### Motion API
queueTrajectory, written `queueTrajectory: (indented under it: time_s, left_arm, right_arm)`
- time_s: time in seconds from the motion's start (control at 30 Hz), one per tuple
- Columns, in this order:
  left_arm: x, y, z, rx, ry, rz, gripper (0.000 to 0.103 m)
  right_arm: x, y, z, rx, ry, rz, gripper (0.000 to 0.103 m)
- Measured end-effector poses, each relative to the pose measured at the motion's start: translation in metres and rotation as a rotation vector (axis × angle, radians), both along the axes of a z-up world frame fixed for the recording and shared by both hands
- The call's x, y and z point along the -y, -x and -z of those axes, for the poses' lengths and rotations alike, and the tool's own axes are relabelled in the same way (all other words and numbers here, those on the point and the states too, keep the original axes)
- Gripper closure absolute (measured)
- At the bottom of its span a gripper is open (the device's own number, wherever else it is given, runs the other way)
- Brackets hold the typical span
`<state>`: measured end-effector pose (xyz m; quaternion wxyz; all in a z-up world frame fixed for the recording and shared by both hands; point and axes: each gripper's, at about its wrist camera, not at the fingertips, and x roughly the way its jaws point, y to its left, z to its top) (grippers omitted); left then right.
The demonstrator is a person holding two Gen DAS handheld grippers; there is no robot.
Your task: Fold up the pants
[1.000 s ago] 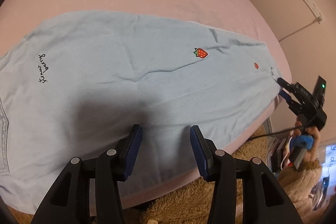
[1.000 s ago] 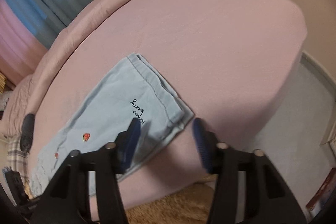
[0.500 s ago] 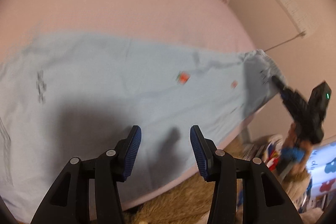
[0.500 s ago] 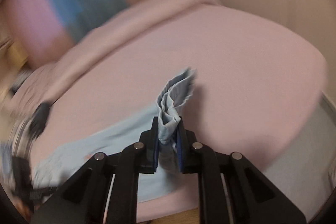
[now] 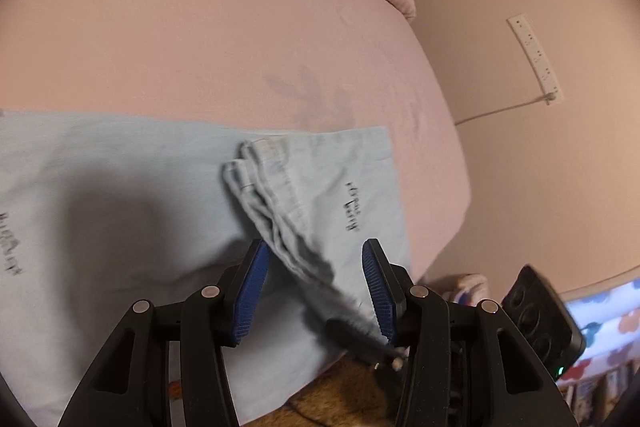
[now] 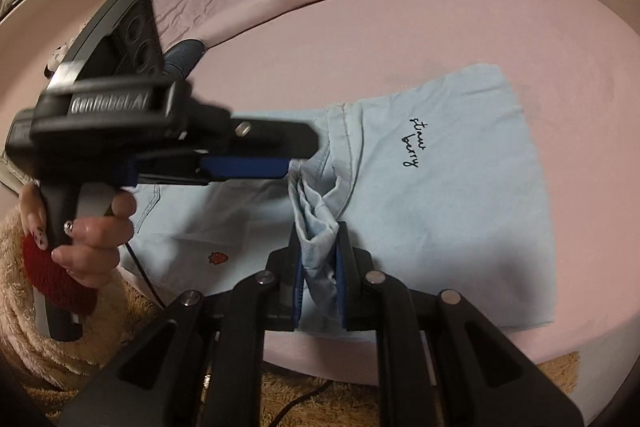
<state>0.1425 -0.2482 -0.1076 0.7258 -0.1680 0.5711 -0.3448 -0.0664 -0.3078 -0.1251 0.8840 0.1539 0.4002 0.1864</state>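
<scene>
Left wrist view: the left tongs (image 5: pixel 316 291) are standing open above the pants (image 5: pixel 120 195), gripping nothing. The pants are lying across the near edge of the bed (image 5: pixel 240 27), and their hem end (image 5: pixel 320 167) is doubled over toward the middle. The layered hem edges are fanning apart and not squared.

Right wrist view: the right tongs (image 6: pixel 318 275) are clamping a bunched corner of the hem. The folded panel, lettered "straw berry" (image 6: pixel 414 143), is lying flat to the right. The left tongs are hovering wide over the fold line, their blue pads (image 6: pixel 240 165) clear of the cloth as far as can be judged.

Judgement: the first fold is under way. To finish it well, the held corner should be drawn taut, laid level with the edge beneath, then smoothed. The bunching risks a crooked crease.
</scene>
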Motion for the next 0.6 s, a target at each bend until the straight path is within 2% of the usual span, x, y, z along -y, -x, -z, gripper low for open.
queueTrajectory:
  time_s: [0.07,0.1,0.13,0.17,0.27,0.4,0.43,0.5,0.6]
  left_arm:
    - [0.009,-0.006,0.004,-0.010,-0.016,0.007,0.056]
    - [0.011,-0.007,0.006,-0.013,-0.028,0.008,0.064]
    - [0.012,-0.009,0.006,-0.015,-0.043,0.007,0.095]
    - [0.012,-0.010,0.003,0.001,-0.085,0.002,0.098]
    - [0.000,-0.009,-0.012,0.052,-0.102,-0.013,0.098]
    - [-0.024,0.000,-0.027,0.140,-0.208,-0.033,0.098]
    - [-0.031,0.000,-0.025,0.157,-0.254,-0.036,0.098]
    - [-0.044,-0.005,-0.017,0.157,-0.326,-0.062,0.098]
    - [-0.063,-0.010,-0.002,0.119,-0.361,-0.101,0.098]
  right_arm:
    - [0.001,0.000,-0.005,0.015,-0.004,-0.009,0.089]
    - [0.003,0.000,-0.009,0.023,-0.008,-0.016,0.089]
    - [0.004,0.004,-0.009,0.028,-0.008,-0.020,0.089]
    - [0.006,0.012,-0.009,0.033,-0.001,-0.022,0.089]
    - [-0.002,0.012,-0.015,0.049,0.002,-0.042,0.089]
    - [-0.031,0.011,-0.019,0.065,-0.020,-0.122,0.089]
    - [-0.039,0.008,-0.017,0.063,-0.016,-0.137,0.089]
    - [-0.059,0.002,-0.010,0.041,0.005,-0.168,0.089]
    - [-0.084,-0.008,0.009,-0.014,0.021,-0.205,0.089]
